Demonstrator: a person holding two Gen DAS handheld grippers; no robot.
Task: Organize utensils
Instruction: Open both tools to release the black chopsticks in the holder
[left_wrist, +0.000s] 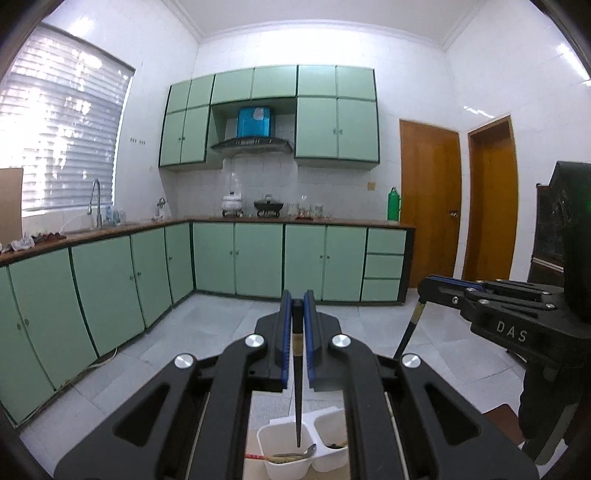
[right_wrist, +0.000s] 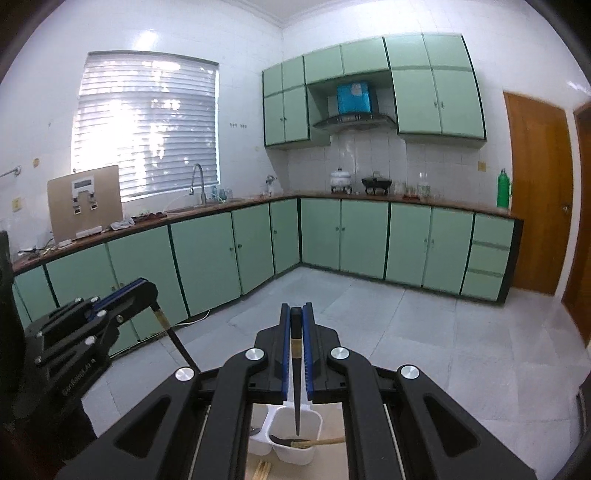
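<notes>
We hold chopstick (left_wrist: 298, 398) in left gripper (left_wrist: 297, 299), another in right gripper (right_wrist: 296, 312), over holder (left_wrist: 284, 461); next, lower and release.

A home kitchen. Pale green base cabinets (right_wrist: 207, 254) in an L under a brown countertop (left_wrist: 295, 220), matching wall cupboards (left_wrist: 338, 127) above it. Range hood (left_wrist: 252, 144) over the counter, pots (left_wrist: 268, 205) on it below the hood, sink tap (right_wrist: 198, 181) at the blinded window (right_wrist: 147, 125) left of the hood. White tiled walls.
</notes>
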